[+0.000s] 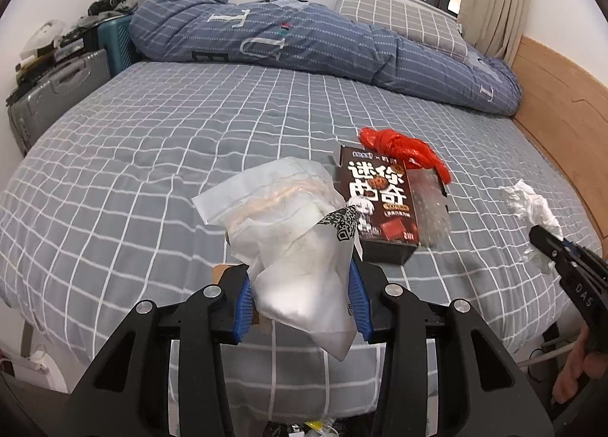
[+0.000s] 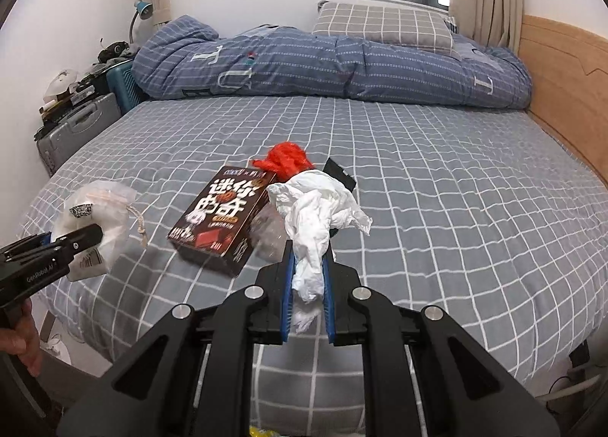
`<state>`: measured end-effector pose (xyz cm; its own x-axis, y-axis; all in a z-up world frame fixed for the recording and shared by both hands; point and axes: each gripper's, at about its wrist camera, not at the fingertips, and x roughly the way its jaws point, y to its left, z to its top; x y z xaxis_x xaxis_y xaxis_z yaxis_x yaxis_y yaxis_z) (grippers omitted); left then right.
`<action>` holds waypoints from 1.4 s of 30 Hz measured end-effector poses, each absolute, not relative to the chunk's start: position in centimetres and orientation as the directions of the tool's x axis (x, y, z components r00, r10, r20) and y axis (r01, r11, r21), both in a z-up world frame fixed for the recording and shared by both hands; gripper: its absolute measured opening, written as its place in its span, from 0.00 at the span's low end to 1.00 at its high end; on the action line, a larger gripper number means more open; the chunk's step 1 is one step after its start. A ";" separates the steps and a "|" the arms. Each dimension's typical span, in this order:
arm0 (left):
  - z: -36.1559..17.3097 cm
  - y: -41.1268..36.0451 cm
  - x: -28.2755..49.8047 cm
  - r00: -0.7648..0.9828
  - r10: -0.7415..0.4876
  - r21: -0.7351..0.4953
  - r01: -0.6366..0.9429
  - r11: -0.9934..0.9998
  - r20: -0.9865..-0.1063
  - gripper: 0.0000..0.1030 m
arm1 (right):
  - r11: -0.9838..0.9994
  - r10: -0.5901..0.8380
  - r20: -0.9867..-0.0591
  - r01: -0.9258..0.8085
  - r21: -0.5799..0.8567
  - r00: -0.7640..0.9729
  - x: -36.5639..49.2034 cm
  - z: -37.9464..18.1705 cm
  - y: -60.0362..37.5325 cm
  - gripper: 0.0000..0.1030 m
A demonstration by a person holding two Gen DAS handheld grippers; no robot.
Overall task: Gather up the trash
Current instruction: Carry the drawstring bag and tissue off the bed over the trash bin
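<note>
My left gripper (image 1: 300, 281) is shut on a clear plastic bag (image 1: 288, 231) with white stuff and a QR label inside, held above the near edge of the bed. The same bag (image 2: 97, 216) shows at the left of the right wrist view, pinched by the left gripper (image 2: 81, 239). My right gripper (image 2: 308, 266) is shut on a crumpled white tissue (image 2: 321, 209), also seen as the tissue (image 1: 530, 205) in the right gripper (image 1: 547, 243). On the bed lie a brown cookie box (image 1: 380, 205), a red plastic bag (image 1: 402, 150) and clear bubble wrap (image 1: 431, 205).
The bed (image 1: 152, 155) has a grey checked sheet, a rolled blue quilt (image 1: 304, 41) and a pillow (image 1: 402, 19) at the far side. A wooden headboard (image 1: 562, 95) runs along the right. Suitcases (image 1: 57, 91) stand left of the bed. A small black item (image 2: 338, 171) lies behind the tissue.
</note>
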<state>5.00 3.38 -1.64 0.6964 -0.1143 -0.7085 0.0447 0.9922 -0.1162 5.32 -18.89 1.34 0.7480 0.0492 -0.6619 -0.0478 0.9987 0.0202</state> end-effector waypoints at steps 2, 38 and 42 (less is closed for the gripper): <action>-1.5 3.4 4.4 0.699 -0.119 -0.126 0.042 0.991 -0.705 0.39 | 0.998 0.056 -0.662 -0.055 0.023 0.747 4.6 1.3 -18.5 0.12; -5.6 1.8 -10.3 0.618 -0.130 -0.121 0.057 0.991 -0.775 0.38 | 0.991 0.119 -0.717 -0.121 0.049 0.687 -8.7 -1.2 -15.3 0.12; -6.0 2.1 -11.6 0.610 -0.124 -0.119 0.050 0.992 -0.782 0.38 | 0.990 0.120 -0.729 -0.135 0.038 0.674 -10.1 -1.7 -14.6 0.12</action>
